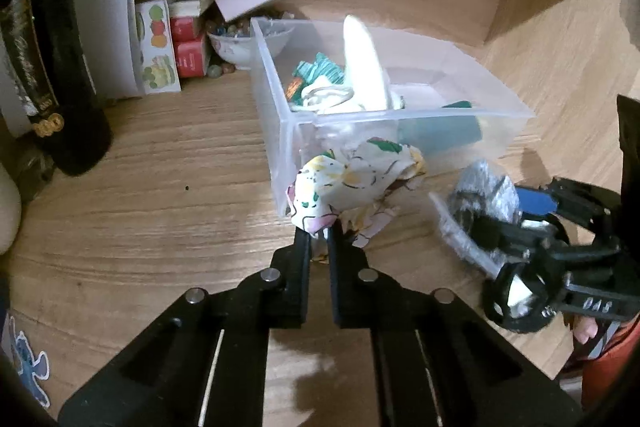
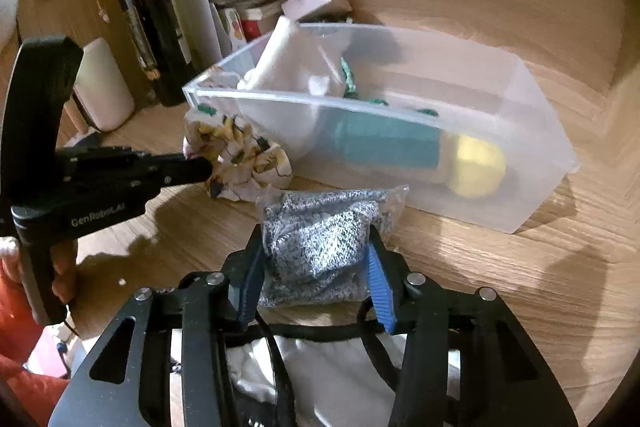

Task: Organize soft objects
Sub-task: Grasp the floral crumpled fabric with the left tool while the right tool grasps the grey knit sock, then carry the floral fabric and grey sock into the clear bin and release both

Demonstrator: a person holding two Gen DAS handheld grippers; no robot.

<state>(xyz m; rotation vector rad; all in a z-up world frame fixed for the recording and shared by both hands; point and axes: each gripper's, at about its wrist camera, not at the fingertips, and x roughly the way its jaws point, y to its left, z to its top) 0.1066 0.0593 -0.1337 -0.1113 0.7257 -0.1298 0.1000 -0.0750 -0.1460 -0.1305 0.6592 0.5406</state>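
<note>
Item: crumpled floral-print white cloth (image 1: 352, 183), pinched tight in your left gripper (image 1: 319, 233); lift it clear over the translucent plastic bin's (image 1: 276, 131) near wall before releasing, while your right gripper (image 2: 316, 247) clasps the bagged grey knit bundle (image 2: 320, 235).

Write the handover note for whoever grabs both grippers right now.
Left gripper: shut on the floral cloth, which is outside the clear bin, against its near corner.
Right gripper: shut on the bagged grey knit, on the table in front of the bin.
Done: a white cloth, a teal item and a yellow item are already in the bin.
Left: put the floral cloth and the grey knit into the bin.
</note>
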